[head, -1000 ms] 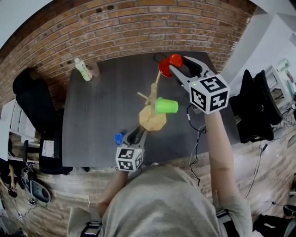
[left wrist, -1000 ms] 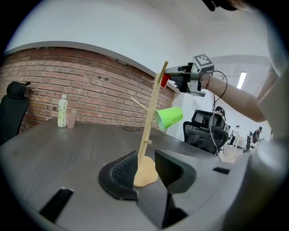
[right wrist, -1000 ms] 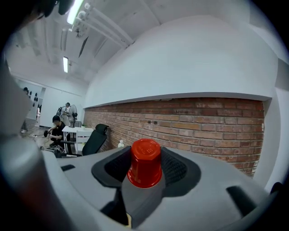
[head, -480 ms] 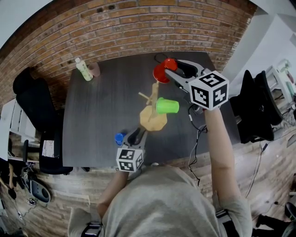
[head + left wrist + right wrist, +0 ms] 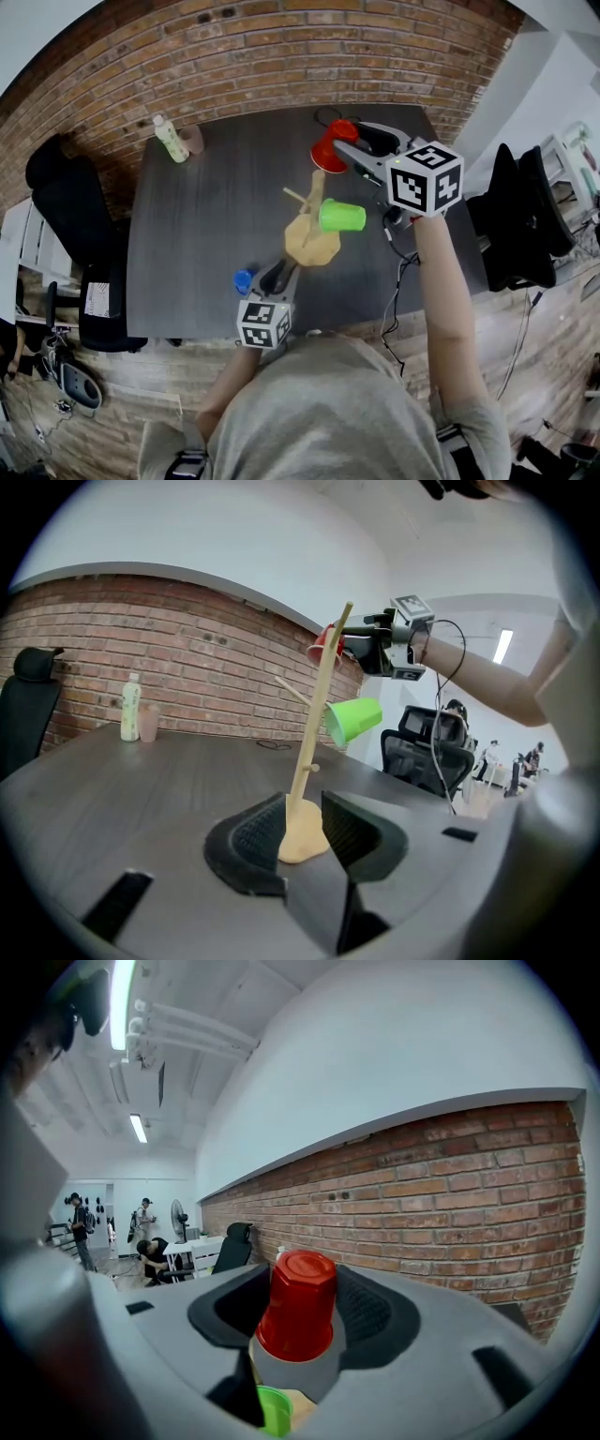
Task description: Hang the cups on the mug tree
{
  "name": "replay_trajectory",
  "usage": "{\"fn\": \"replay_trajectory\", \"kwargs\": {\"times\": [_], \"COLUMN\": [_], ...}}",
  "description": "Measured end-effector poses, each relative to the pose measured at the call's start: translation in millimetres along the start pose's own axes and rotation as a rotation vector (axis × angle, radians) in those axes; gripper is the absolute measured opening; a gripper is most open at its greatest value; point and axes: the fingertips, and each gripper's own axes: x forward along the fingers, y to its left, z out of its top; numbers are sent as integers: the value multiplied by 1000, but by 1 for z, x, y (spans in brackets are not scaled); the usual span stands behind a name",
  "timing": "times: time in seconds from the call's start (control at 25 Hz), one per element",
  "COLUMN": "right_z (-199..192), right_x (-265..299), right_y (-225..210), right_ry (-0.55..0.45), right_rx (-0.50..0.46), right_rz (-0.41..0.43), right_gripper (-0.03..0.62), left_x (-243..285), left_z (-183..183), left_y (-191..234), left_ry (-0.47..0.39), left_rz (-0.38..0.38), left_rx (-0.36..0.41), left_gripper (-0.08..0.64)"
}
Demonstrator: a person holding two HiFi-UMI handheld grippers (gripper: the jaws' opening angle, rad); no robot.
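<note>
**Letting go of the red cup at the top of the mug tree**
The right hand-held gripper has just been opening its jaws. They now stand spread either side of the red cup, which sits at the tip of the mug tree. The left hand-held gripper pinches the tree's base on the bench (a green cup already hangs). The next move is probably to draw back without snagging the cup, then fetch the blue cup.
</note>
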Motion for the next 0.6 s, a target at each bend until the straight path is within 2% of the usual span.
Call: {"fn": "replay_trajectory", "kwargs": {"times": [0.6], "right_z": [-15], "right_x": [15], "right_y": [-9], "right_ry": [-13], "right_rx": [64], "right_rz": [-15], "right_gripper": [252], "left_x": [-3], "left_z": [-4], "left_y": [4], "left_ry": [13], "left_rz": [15], "left_rx": [-6], "left_gripper": [114]}}
